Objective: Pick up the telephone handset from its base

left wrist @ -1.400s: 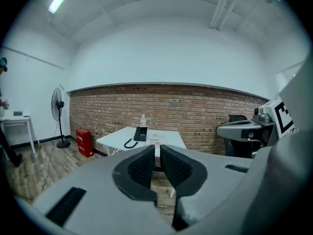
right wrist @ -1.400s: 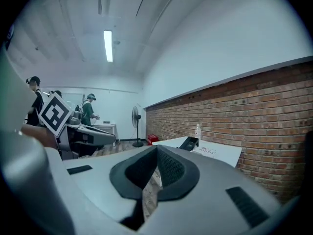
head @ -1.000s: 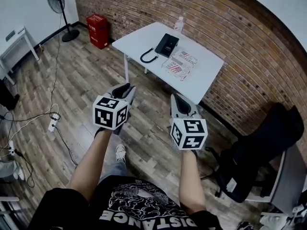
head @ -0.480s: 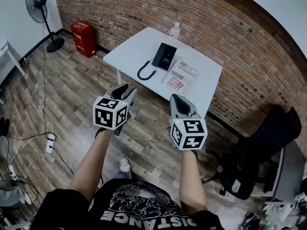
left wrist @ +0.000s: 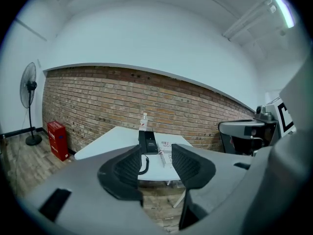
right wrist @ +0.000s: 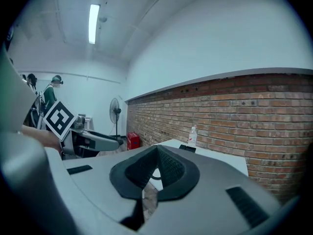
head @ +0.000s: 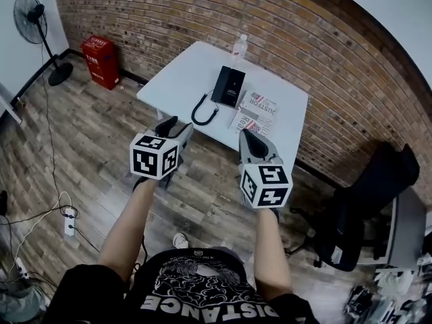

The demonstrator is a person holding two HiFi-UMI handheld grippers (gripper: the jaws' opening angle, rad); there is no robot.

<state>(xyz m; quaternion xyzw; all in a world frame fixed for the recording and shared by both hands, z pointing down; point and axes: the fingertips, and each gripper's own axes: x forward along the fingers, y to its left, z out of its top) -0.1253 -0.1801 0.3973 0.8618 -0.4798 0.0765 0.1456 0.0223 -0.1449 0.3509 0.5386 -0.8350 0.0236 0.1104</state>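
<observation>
The black telephone (head: 228, 86), its handset resting on the base, lies on a white table (head: 175, 79) by the brick wall, with its coiled cord (head: 202, 110) trailing toward the front edge. Both grippers hang over the floor, short of the table and apart from the phone. My left gripper (head: 172, 128) points at the telephone (left wrist: 148, 142); its jaws are opening and nothing is between them. My right gripper (head: 247, 138) has its pads touching at the tips (right wrist: 157, 149) and holds nothing. The phone (right wrist: 188, 148) shows just past them.
Printed magazines (head: 255, 112) lie right of the phone and a water bottle (head: 239, 46) stands behind it. A red box (head: 98, 61) and a fan (head: 30, 19) stand at the left, a black office chair (head: 361, 208) at the right. Cables and a power strip (head: 69, 221) lie on the floor.
Both grippers have moved forward over the floor toward the table, which now lies closer to their tips. The fan and red box have slid left in the head view.
</observation>
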